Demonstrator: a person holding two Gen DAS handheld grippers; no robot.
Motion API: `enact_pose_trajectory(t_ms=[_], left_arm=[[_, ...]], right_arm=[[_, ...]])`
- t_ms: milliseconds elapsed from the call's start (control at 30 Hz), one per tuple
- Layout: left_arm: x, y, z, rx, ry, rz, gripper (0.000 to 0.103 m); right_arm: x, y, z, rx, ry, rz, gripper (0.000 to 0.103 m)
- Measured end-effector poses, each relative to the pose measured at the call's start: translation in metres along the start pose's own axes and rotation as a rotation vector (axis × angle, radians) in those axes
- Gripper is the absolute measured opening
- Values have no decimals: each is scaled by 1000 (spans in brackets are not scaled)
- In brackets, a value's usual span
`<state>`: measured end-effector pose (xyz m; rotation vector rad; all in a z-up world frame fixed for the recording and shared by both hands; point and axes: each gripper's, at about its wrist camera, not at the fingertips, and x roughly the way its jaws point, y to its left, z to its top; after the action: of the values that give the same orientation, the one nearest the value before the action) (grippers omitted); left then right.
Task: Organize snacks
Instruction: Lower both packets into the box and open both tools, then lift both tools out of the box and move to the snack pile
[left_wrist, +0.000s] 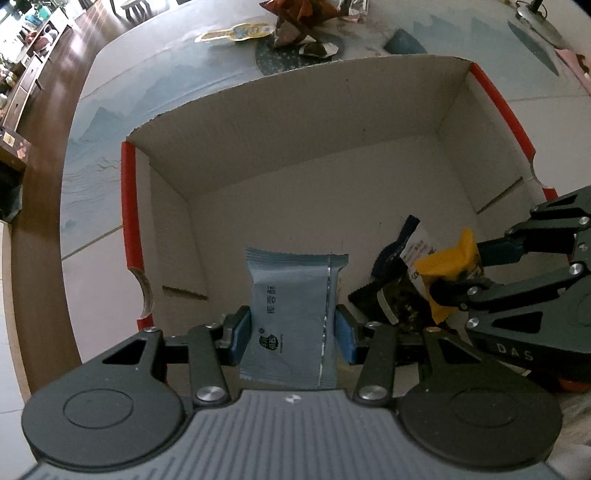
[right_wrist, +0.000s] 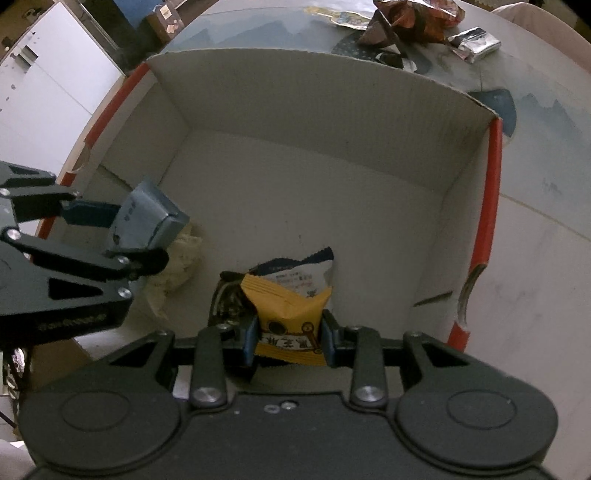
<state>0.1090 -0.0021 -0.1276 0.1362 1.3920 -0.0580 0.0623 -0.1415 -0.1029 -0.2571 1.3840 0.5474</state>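
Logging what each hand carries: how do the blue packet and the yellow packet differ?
The blue packet is pale blue and larger, held by the left gripper; the yellow packet is yellow, smaller and crumpled, held by the right gripper. Both are sealed snacks clamped over the cardboard box.

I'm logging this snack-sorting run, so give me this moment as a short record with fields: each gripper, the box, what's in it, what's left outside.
left gripper: shut on blue packet, over the box
right gripper: shut on yellow packet, over the box
box: open cardboard, red edges
in box: dark packet on the floor
outside box: crumpled wrappers and silver packet on the table beyond the far wall
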Motion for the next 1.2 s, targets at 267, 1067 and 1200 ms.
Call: enact_pose_trajectory(t_ms=[267,1067,1200], left_arm=[[-1,0,-3,-4,-13,0,48],[-61,10,-7,-36,-158,-56,57],[-77,11,-4,-33,-197,-44,57]], right_arm=[[6,2,2,-9,15,-5,35],[-60,-2,0,16,-129,73,47],[-78,-2,3,11,-177,75,50]])
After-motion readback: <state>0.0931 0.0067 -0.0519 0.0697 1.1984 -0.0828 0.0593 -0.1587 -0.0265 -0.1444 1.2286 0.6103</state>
